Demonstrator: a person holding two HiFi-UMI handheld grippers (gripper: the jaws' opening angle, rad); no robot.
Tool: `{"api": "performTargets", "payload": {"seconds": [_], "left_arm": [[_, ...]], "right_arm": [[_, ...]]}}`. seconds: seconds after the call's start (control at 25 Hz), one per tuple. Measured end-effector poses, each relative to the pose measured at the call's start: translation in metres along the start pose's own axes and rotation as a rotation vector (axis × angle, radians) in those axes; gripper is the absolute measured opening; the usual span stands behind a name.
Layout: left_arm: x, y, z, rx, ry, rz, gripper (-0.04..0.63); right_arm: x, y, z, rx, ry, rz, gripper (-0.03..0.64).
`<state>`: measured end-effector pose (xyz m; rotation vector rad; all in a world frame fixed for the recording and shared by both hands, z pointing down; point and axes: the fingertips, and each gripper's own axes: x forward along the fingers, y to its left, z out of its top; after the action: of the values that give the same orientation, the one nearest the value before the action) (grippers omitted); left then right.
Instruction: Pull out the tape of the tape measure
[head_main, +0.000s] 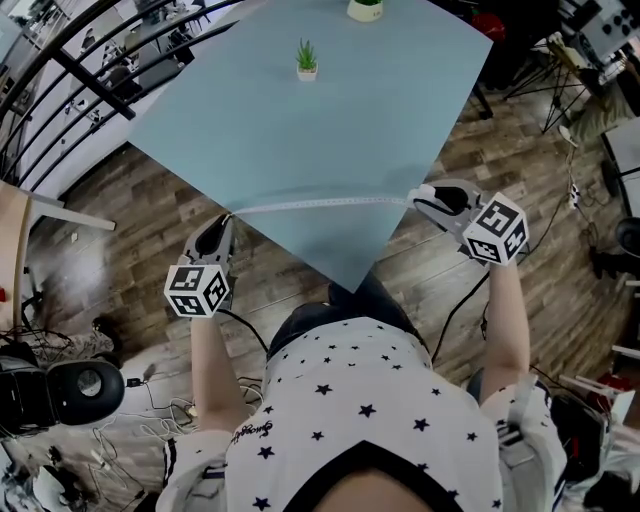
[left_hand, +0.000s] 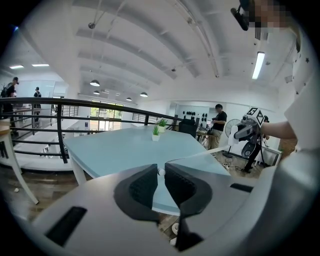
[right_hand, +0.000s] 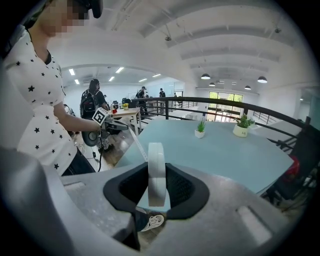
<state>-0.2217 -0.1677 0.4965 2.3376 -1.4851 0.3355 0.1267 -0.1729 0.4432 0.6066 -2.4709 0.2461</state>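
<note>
Tape (head_main: 320, 204) was out, stretched in a pale line over the near corner of the blue table (head_main: 330, 110), running straight from one gripper to the other! Left gripper (left_hand: 160, 173) had its jaws pinched nearly together on the tape's end, a small white bit showing right between the pads. Over on the other side, the right gripper (right_hand: 156, 168) was clamped on the white case (right_hand: 156, 150), the round body standing on edge between its jaws, with the tape leaving it toward the left gripper. Both grippers hung just off the table's edges, well apart from each other. Farther back on the table stood a little green plant (head_main: 307, 58), and beyond it a pale pot (head_main: 365, 8) at the far edge
</note>
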Motion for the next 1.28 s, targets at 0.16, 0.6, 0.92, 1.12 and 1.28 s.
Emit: {"api": "performTargets", "payload": {"seconds": [0.16,0.6,0.92,1.12,1.28], "left_arm": [[0.013,-0.003,0.001,0.019,0.011,0.007,0.044],[0.037,-0.005,-0.002,0.039,0.046,0.013,0.043],[0.039,-0.001,-0.009,0.024,0.064,0.048,0.043],[0.047,-0.001,-0.01,0.016,0.065,0.052,0.043],[0.055,-0.004,-0.009,0.016,0.067,0.054,0.043]], "right_arm": [[0.013,-0.002,0.001,-0.007,-0.004,-0.002,0.101],[0.039,-0.01,0.003,-0.018,0.006,0.019,0.101],[0.045,-0.016,0.001,-0.01,-0.02,-0.014,0.101],[0.057,-0.023,-0.003,-0.056,0.012,-0.049,0.101],[0.07,-0.023,-0.003,-0.092,0.019,-0.074,0.101]]}}
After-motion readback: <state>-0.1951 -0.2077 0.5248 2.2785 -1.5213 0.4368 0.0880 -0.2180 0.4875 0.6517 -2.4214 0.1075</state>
